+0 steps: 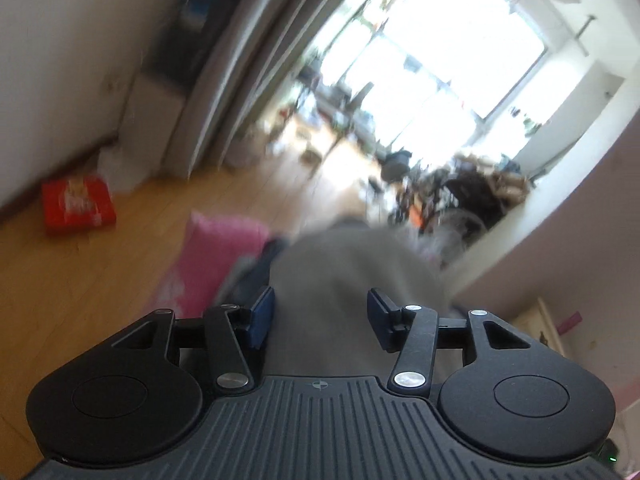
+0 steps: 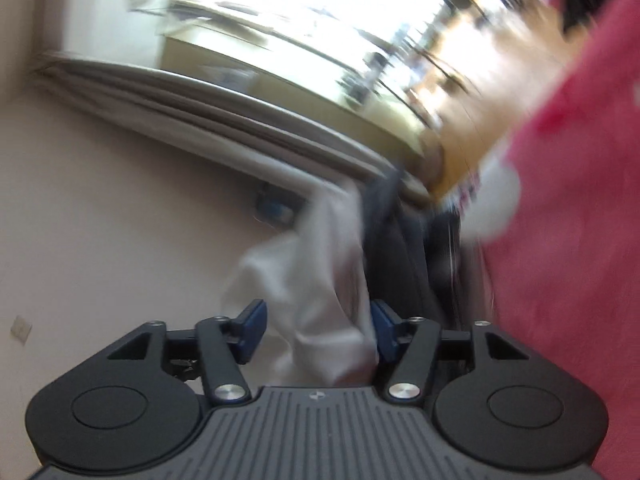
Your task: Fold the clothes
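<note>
In the left wrist view my left gripper is open, its blue pads wide apart. A blurred grey garment fills the gap between them and stretches ahead; I cannot tell if it touches the pads. A pink cloth lies to its left. In the right wrist view my right gripper is open too. A crumpled pale white garment sits between its fingers, against the right pad. A dark garment is just beyond it, and a pink-red cloth fills the right side.
A wooden floor spreads out to the left, with a red box by the wall. Curtains hang beside a bright window. Dark clutter is piled under the window. Both views are tilted and motion-blurred.
</note>
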### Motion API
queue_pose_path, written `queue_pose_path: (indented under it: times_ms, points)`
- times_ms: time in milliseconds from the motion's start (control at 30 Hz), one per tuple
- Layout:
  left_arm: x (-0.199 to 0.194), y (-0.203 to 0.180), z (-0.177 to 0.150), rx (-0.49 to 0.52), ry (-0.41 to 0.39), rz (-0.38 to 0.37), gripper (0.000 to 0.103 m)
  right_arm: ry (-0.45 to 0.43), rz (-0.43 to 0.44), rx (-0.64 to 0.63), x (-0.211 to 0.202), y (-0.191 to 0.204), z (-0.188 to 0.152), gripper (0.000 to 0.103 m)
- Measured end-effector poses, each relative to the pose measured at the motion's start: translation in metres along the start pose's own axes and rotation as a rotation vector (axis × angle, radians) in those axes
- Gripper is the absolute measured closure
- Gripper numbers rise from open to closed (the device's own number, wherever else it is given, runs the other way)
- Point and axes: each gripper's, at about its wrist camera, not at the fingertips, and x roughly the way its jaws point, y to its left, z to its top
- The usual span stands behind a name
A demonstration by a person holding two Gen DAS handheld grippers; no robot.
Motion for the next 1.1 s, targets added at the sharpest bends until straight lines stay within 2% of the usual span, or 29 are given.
queue_pose_path:
  times_ms: [67,100,200,267,400,500,533,600,667,767,867,1000,1100]
  points:
    - [-0.021,-0.013,0.008,0.057,-0.080,-0.019,0.049,-0.048,0.027,-0.017,-0.024,0.000,0.007,0.042]
    - [-0.026,-0.023,0.013,0.087,-0.092,-0.029,0.049,-0.085,0.032,-0.018,-0.039,0.000,0.012,0.042]
    - [-0.022,-0.061,0.013,0.163,-0.044,-0.022,0.049,-0.155,0.068,-0.011,-0.087,0.003,0.013,0.041]
    - [-0.024,-0.076,-0.003,0.177,-0.005,-0.046,0.049,-0.153,0.045,-0.068,-0.120,0.010,-0.002,0.041]
    - [-0.070,-0.096,-0.060,0.181,0.058,-0.144,0.046,-0.070,-0.133,-0.280,-0.195,0.034,-0.063,0.041]
    - [-0.121,-0.098,-0.110,0.163,0.097,-0.174,0.029,0.008,-0.271,-0.406,-0.242,0.050,-0.116,0.041]
    - [-0.139,-0.098,-0.128,0.155,0.107,-0.177,0.018,0.026,-0.312,-0.447,-0.253,0.057,-0.130,0.040]
    - [-0.176,-0.097,-0.158,0.137,0.087,-0.136,0.004,0.084,-0.379,-0.533,-0.278,0.074,-0.162,0.039]
    - [-0.212,-0.101,-0.186,0.149,0.057,-0.080,0.002,0.087,-0.414,-0.554,-0.296,0.092,-0.184,0.032]
    - [-0.260,-0.111,-0.212,0.171,0.011,-0.011,0.000,0.061,-0.441,-0.580,-0.322,0.120,-0.208,0.021]
    - [-0.293,-0.126,-0.227,0.195,-0.028,0.045,0.000,0.008,-0.470,-0.622,-0.345,0.145,-0.219,0.004]
    - [-0.318,-0.142,-0.245,0.219,-0.011,0.195,0.000,-0.069,-0.494,-0.696,-0.367,0.178,-0.231,0.000]
    - [-0.341,-0.151,-0.262,0.244,-0.020,0.293,0.000,-0.092,-0.507,-0.746,-0.370,0.195,-0.234,0.000]
